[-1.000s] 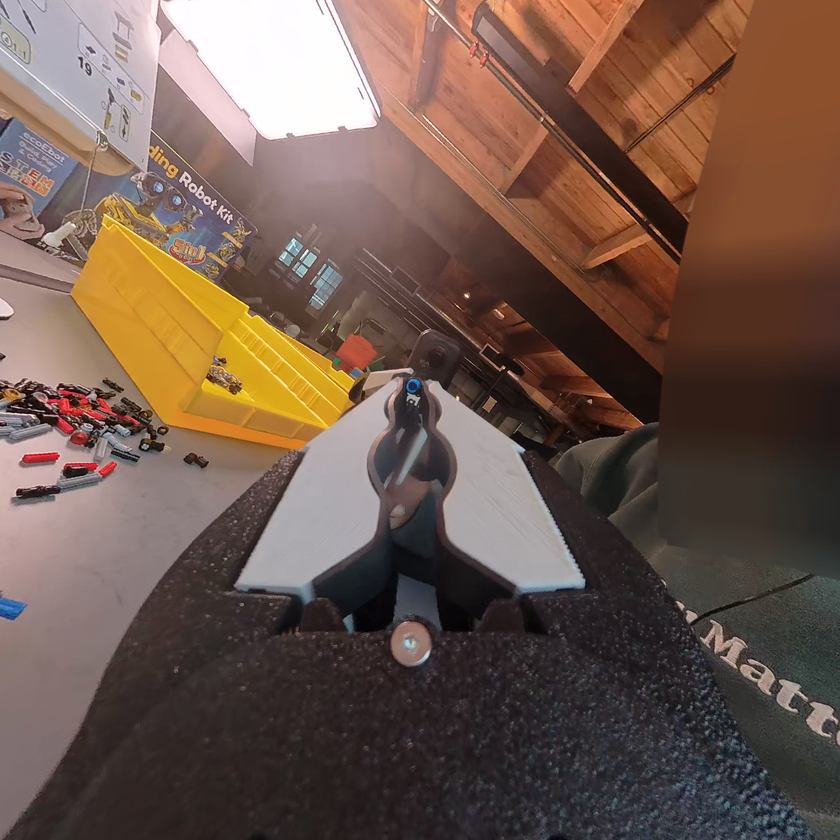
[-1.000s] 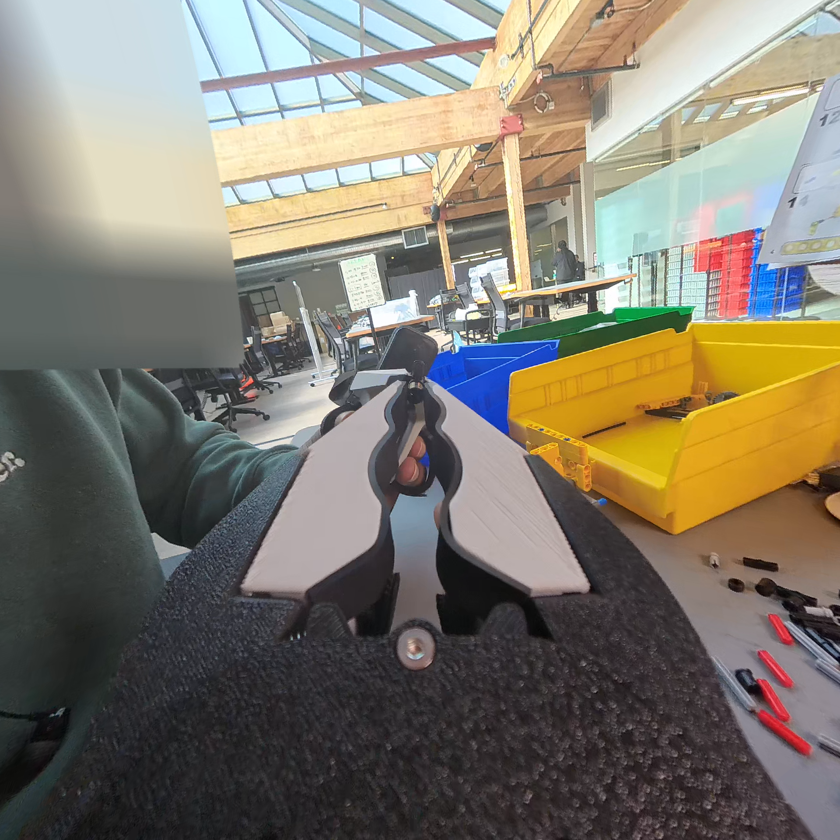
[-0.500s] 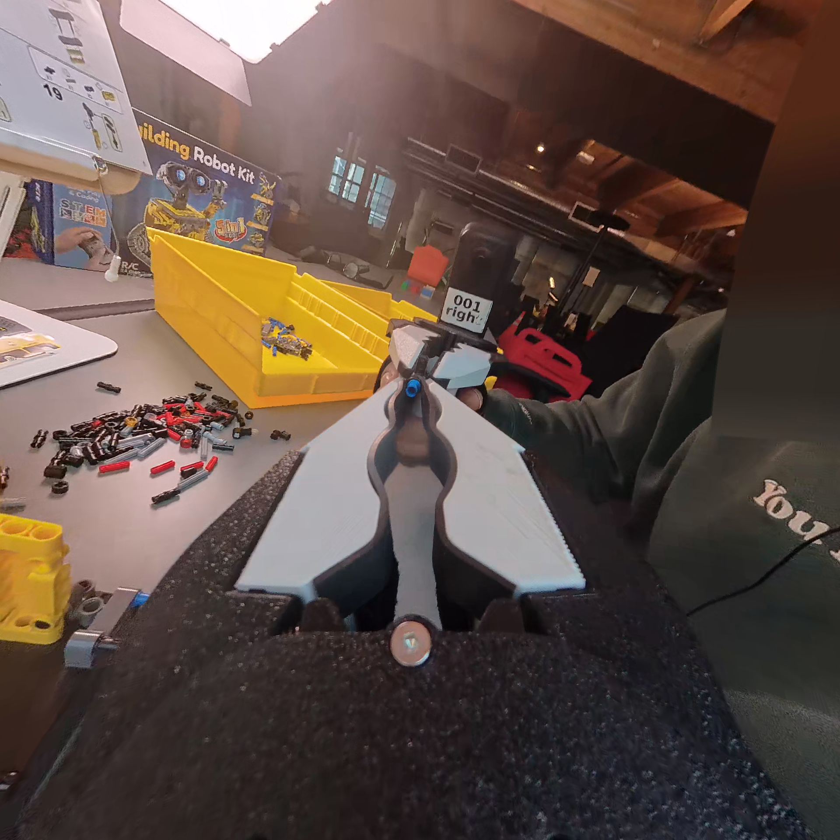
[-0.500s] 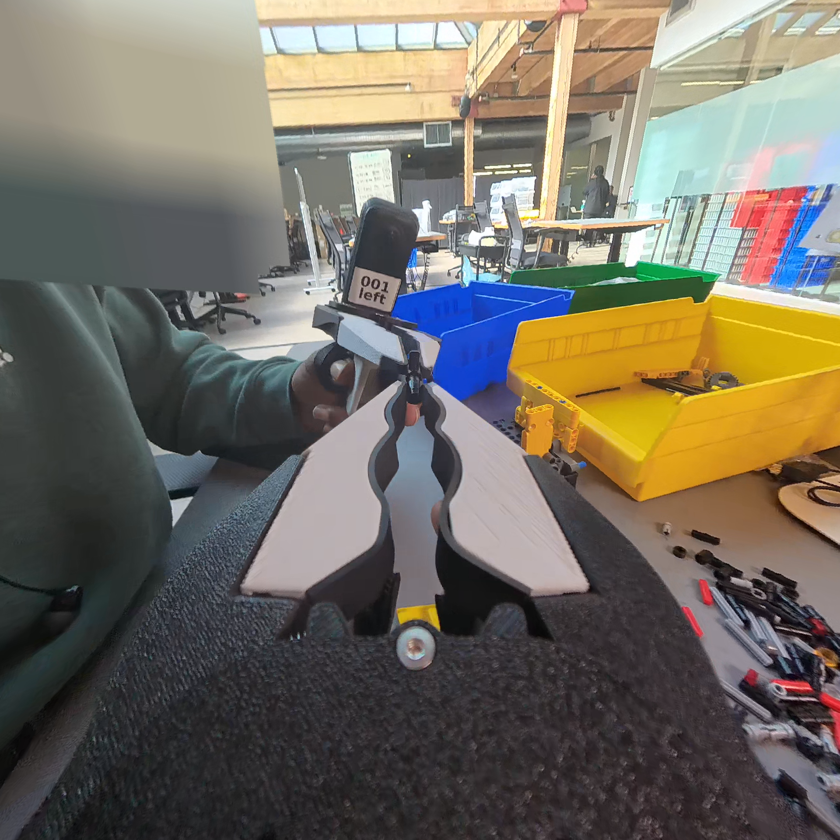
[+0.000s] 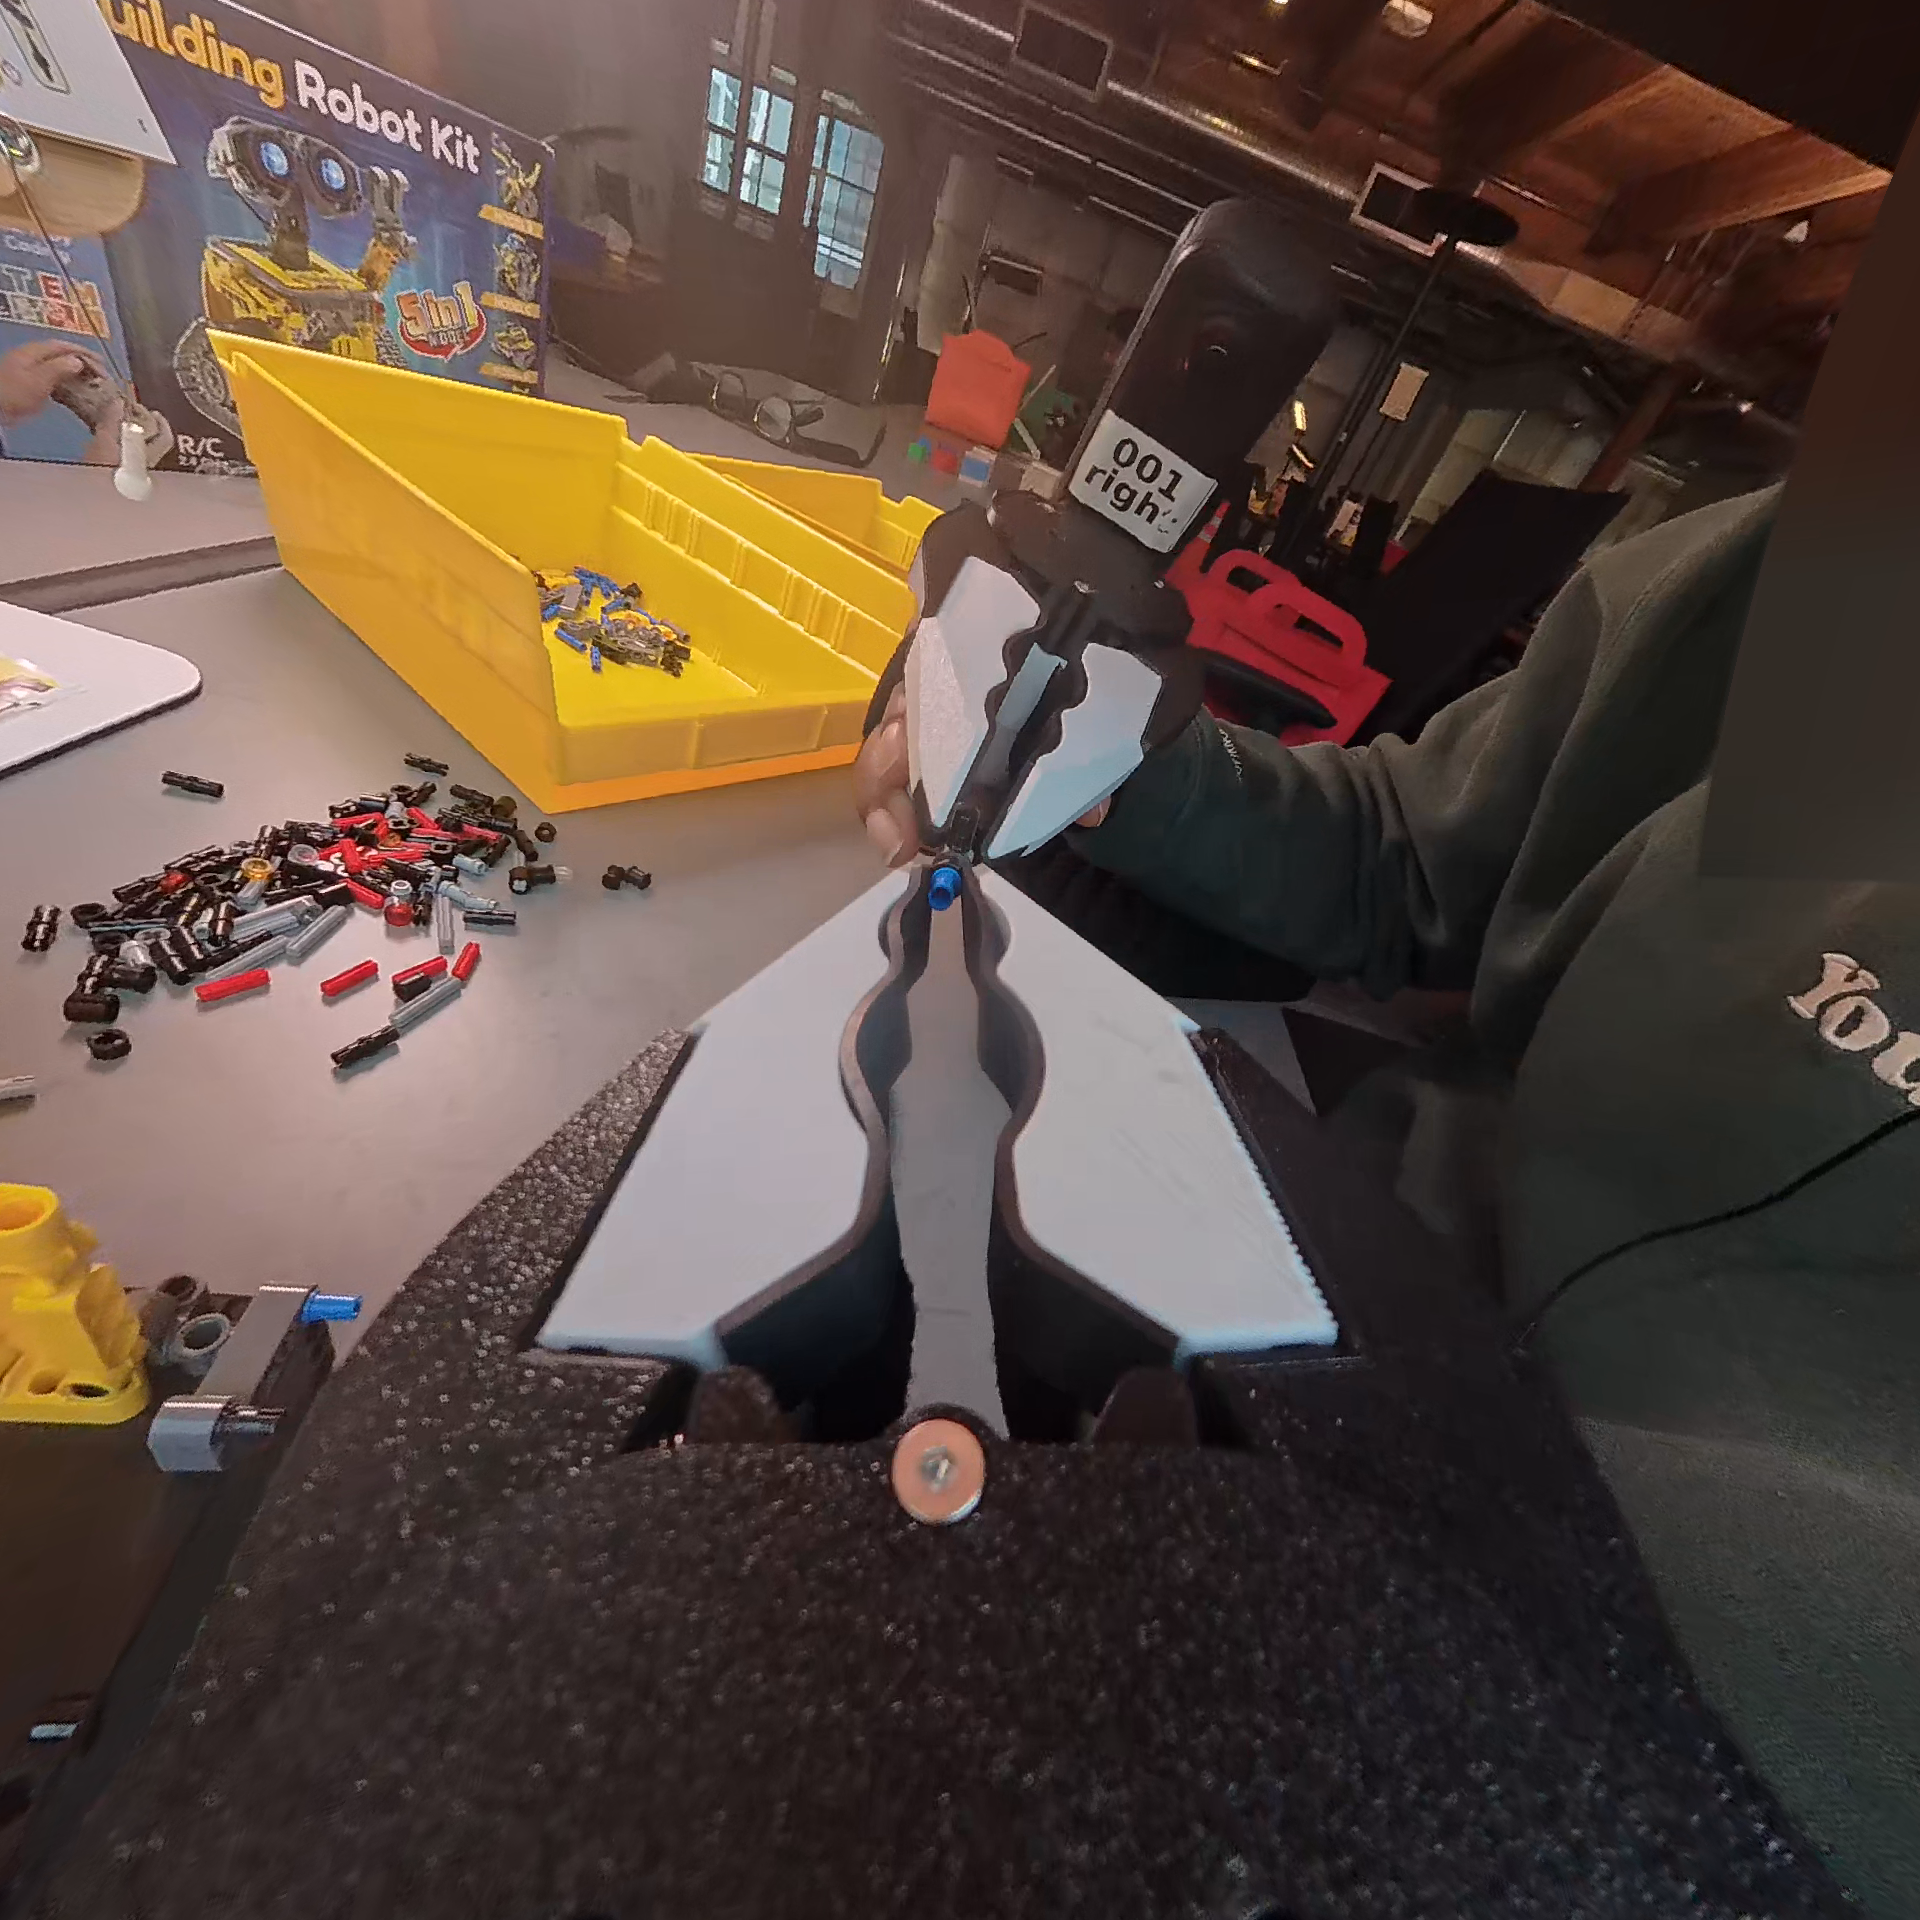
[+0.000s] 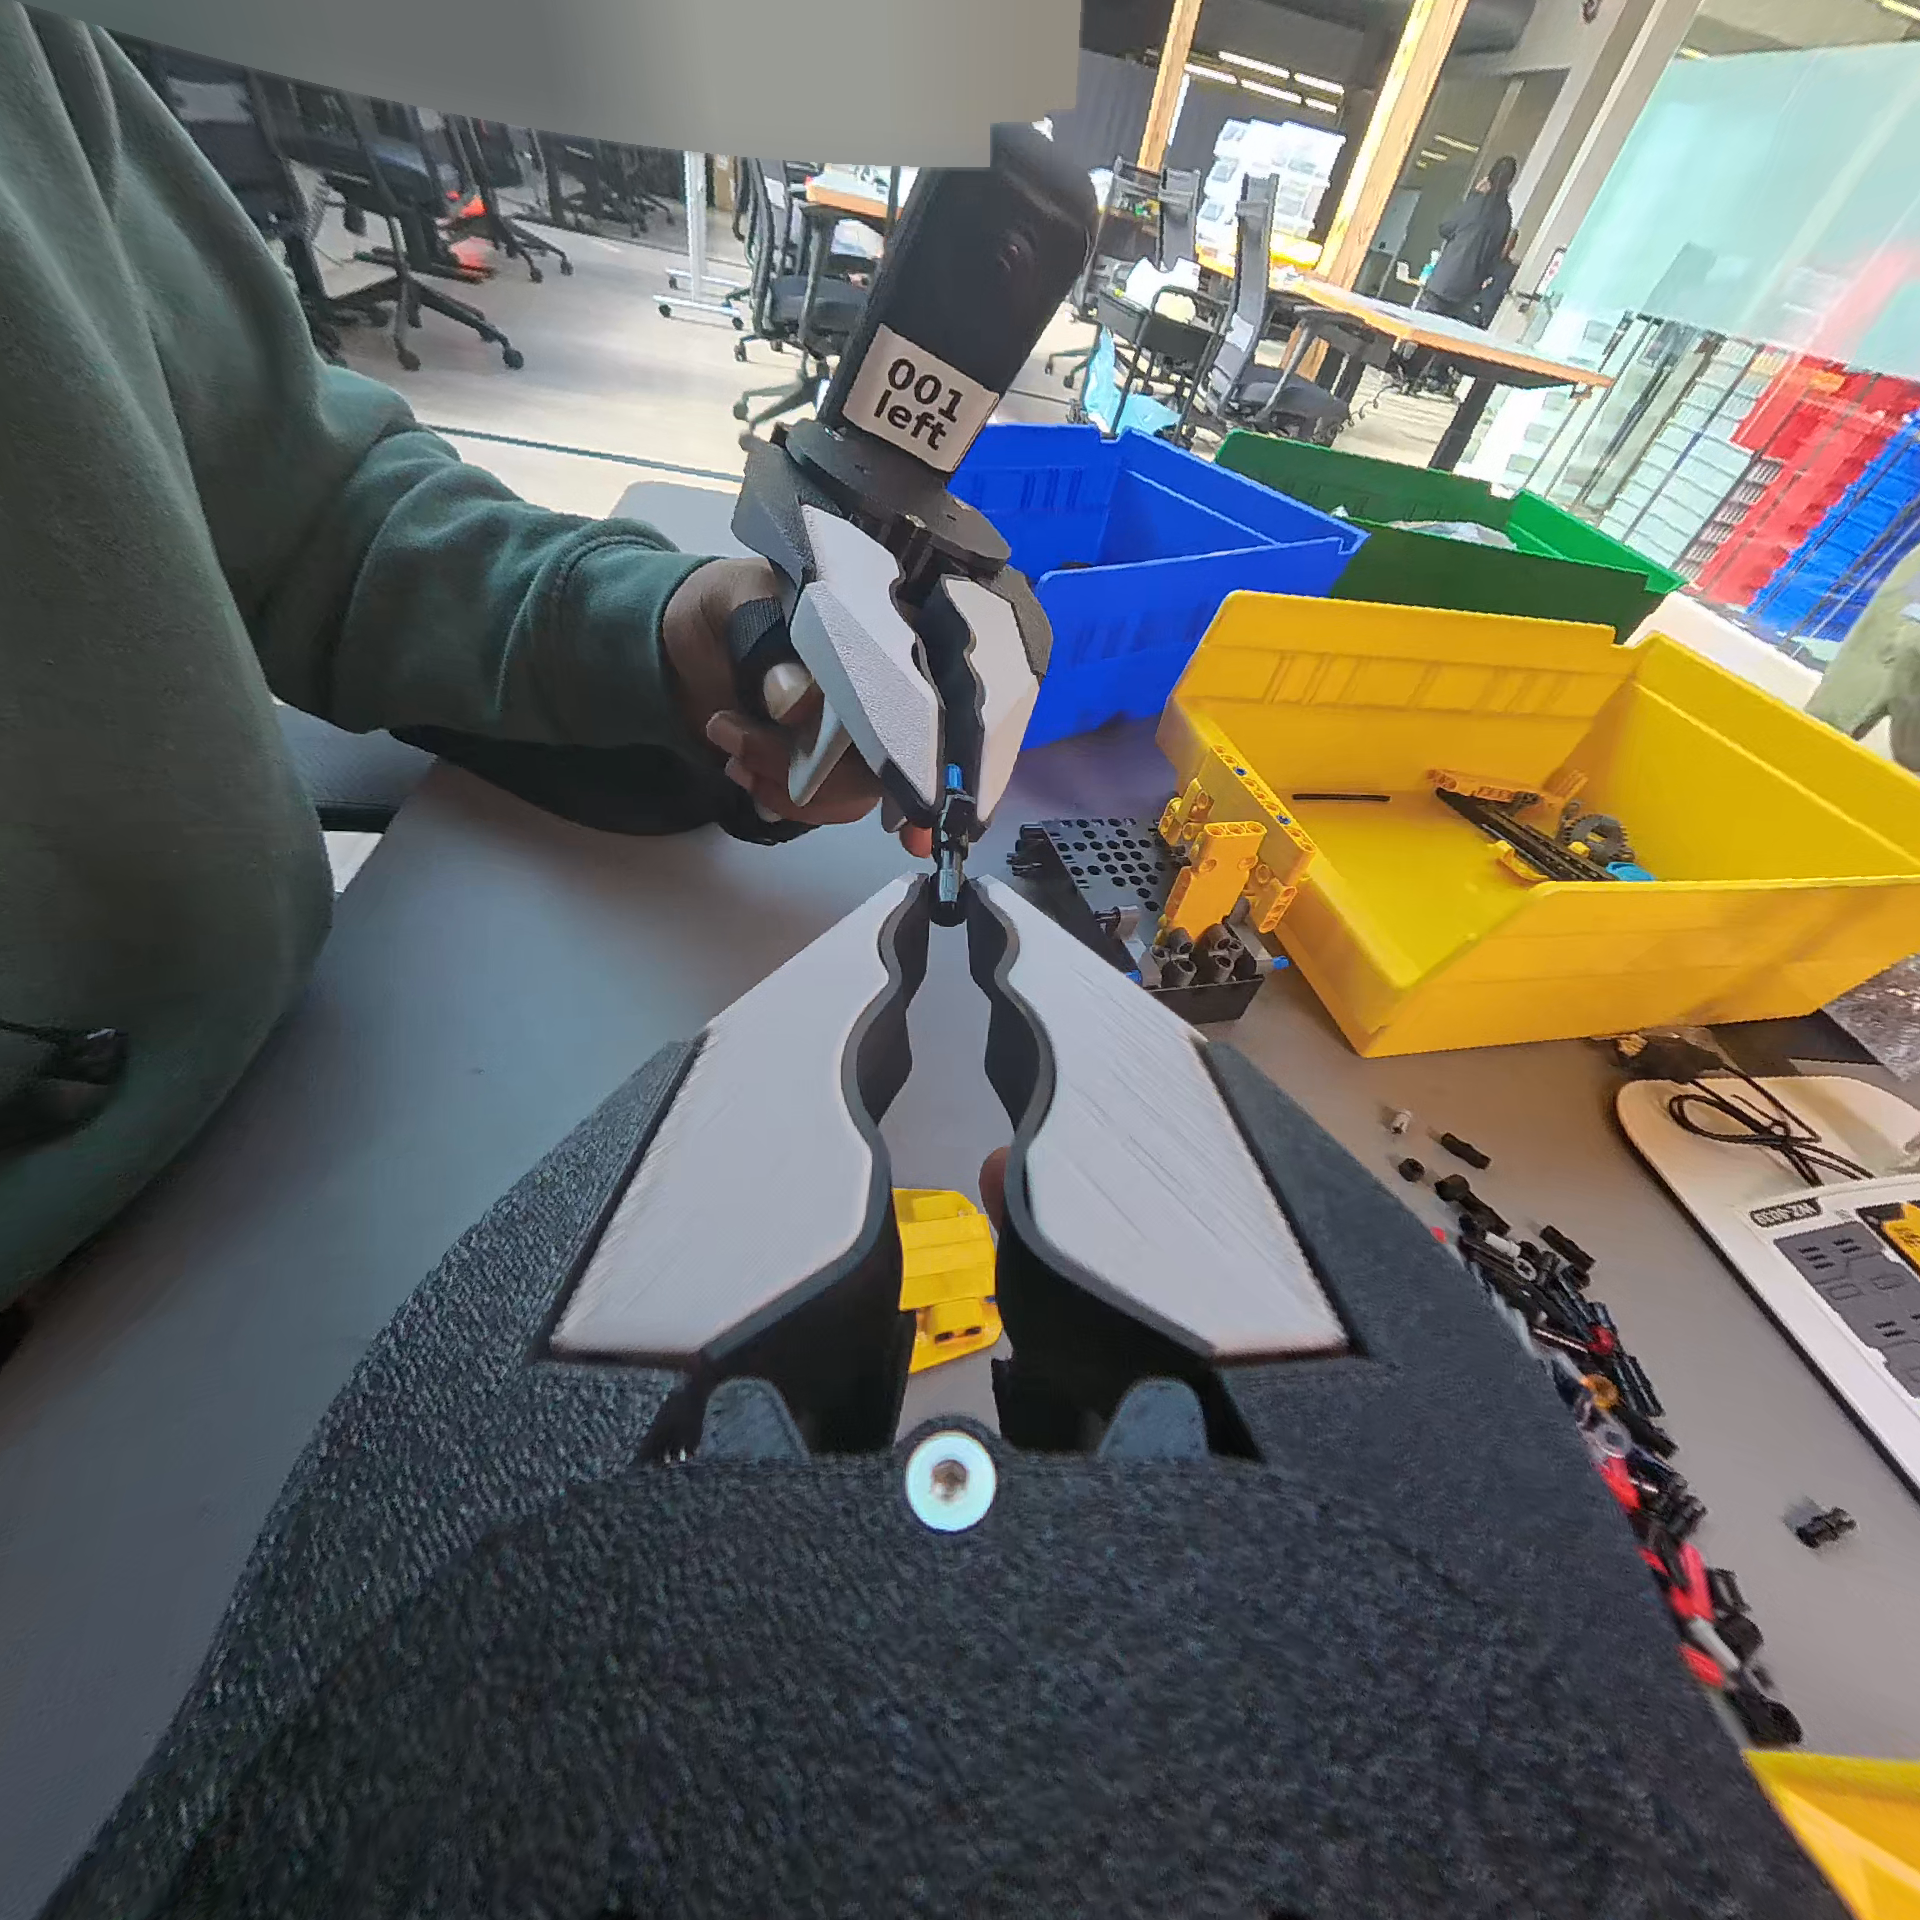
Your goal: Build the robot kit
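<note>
– Grey worktable (image 5: 623, 987) in a timber-roofed workshop: what sits closest to the lens?

– Closest is the left gripper (image 5: 942, 906), its two pale fingers pressed together on a small blue pin (image 5: 942, 891). The pin is clear of the table, at the very tips, with its long axis running straight ahead along the fingers.

– And just beyond the blue pin?

– A short black connector (image 5: 966, 824) meets it end to end, on nearly the same line. The right gripper (image 5: 967, 834) pinches that piece and comes at the blue pin from the opposite side, tilted downward. The two sets of tips are almost touching, so neither is nearer than the other.

– How do the parts look?

– Both are tiny, smooth plastic cylinders. The pin is bright blue and the connector is dark, too small to show detail.

– What lies behind them?

– A hand (image 5: 883, 769) and a green sleeve (image 5: 1351, 831) hold the right gripper, just past the blue pin. Left of the pin, on the table, a scatter of black, red and grey pins (image 5: 291, 914) is spread out. Farther left and behind the pin stands a yellow bin (image 5: 416, 540) with a few pieces inside. A printed kit box (image 5: 312, 208) stands behind that.
</note>
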Tool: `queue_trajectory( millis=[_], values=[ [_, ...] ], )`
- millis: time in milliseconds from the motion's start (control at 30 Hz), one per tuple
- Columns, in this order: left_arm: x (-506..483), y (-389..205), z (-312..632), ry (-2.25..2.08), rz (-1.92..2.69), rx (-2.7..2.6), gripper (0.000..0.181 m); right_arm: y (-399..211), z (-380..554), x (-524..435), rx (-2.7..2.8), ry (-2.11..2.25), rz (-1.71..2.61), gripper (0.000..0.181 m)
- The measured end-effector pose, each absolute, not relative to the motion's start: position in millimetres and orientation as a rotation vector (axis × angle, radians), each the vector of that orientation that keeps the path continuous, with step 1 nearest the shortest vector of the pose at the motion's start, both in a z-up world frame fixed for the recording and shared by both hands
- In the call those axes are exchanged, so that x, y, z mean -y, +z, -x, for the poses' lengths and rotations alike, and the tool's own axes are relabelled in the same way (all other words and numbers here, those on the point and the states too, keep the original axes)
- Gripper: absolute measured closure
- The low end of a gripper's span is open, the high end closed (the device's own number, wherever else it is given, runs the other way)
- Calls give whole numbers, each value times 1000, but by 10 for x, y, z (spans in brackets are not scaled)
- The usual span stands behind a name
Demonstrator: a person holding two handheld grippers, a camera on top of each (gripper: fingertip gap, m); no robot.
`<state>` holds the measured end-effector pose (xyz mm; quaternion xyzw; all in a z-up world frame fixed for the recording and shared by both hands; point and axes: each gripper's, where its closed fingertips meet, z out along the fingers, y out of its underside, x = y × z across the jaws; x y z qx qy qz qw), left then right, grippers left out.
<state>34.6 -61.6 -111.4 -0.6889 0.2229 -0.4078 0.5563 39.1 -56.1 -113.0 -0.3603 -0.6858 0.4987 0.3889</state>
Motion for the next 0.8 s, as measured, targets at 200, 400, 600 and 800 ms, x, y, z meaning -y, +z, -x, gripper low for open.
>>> queue_trajectory(
  millis=[200, 400, 600, 800],
  values=[
    [646, -1069, -370, -1018, 1590, -516, 177, -1179, -385, 612, 1754, 1350, 953, 176],
    [672, -980, -353, -1007, 1546, -519, 177, -1051, -380, 640, 1672, 1496, 971, 176],
    [670, -960, -347, -971, 1536, -524, 177, -1020, -369, 620, 1652, 1481, 974, 176],
    [645, -1035, -345, -909, 1578, -553, 177, -1089, -367, 589, 1702, 1381, 968, 175]
  ],
)
